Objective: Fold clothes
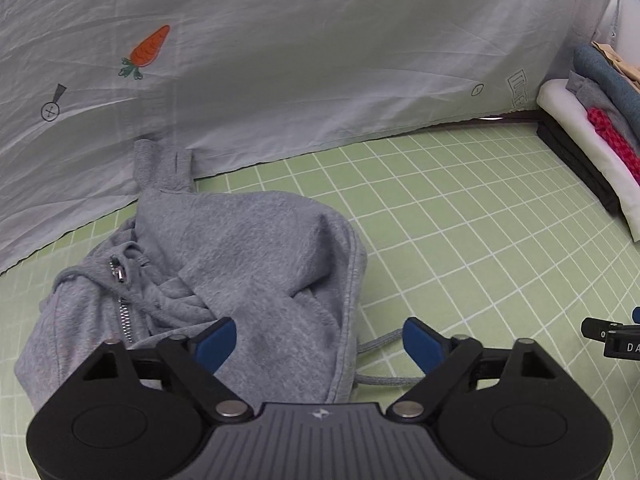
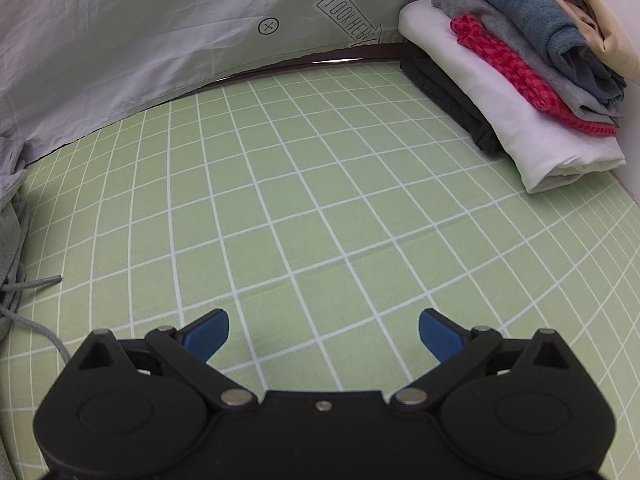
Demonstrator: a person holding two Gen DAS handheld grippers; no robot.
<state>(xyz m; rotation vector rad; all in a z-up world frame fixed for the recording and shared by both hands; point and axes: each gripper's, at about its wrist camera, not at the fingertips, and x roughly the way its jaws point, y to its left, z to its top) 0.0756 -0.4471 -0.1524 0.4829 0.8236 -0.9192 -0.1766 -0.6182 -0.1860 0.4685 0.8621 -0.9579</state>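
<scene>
Crumpled grey zip hoodie [image 1: 224,264] on mat

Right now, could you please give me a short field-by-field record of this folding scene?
surface: green grid mat
backdrop: pale printed sheet with a carrot print
garment to fold: grey zip hoodie, crumpled, not yet folded
left gripper: open, over the hoodie's edge
right gripper: open, above bare mat
drawstring: loose on the mat
finished pile: stack of folded clothes at far right
</scene>
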